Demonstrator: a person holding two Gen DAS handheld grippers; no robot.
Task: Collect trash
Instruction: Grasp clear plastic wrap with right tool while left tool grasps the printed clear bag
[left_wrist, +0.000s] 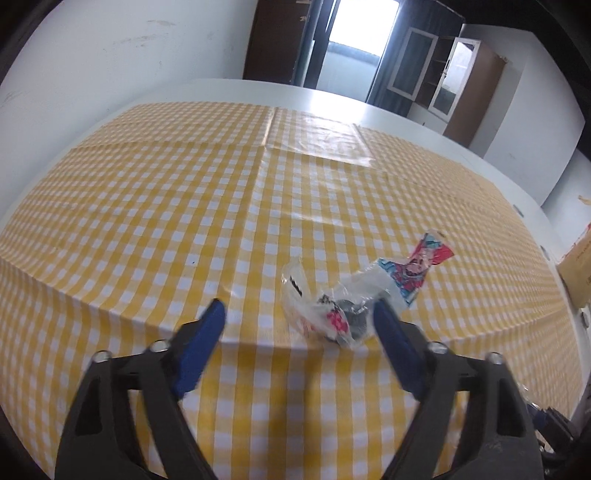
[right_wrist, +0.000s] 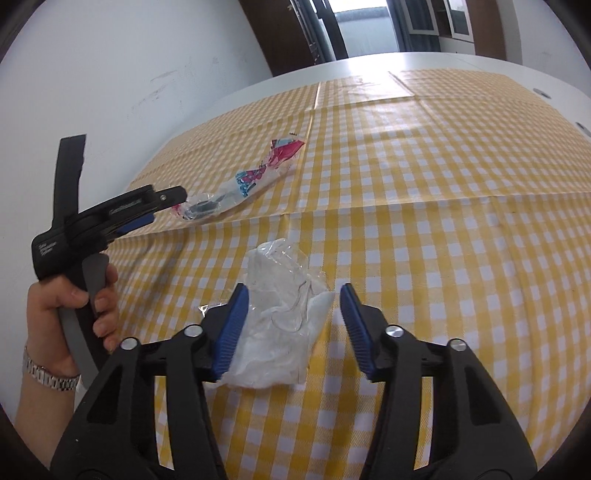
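A clear plastic wrapper with red, blue and black print (left_wrist: 343, 306) lies on the yellow checked tablecloth (left_wrist: 166, 206). My left gripper (left_wrist: 299, 315) straddles its near end, jaws apart; the right fingertip (left_wrist: 382, 314) is at the wrapper's edge and the left one stands clear of it. The right wrist view shows the same wrapper (right_wrist: 255, 177) and the left gripper (right_wrist: 168, 208) in a hand (right_wrist: 62, 314). A crumpled clear and white plastic bag (right_wrist: 284, 325) lies between the fingers of my right gripper (right_wrist: 293, 297); its left pad (right_wrist: 232, 328) touches the bag and the right pad stands off.
The tablecloth (right_wrist: 424, 221) covers a white table (left_wrist: 332, 99) that stands against a white wall (left_wrist: 110, 55) on the left. A cardboard box (left_wrist: 576, 266) sits off the table's right edge. A doorway and a wooden cabinet (left_wrist: 469, 88) lie beyond.
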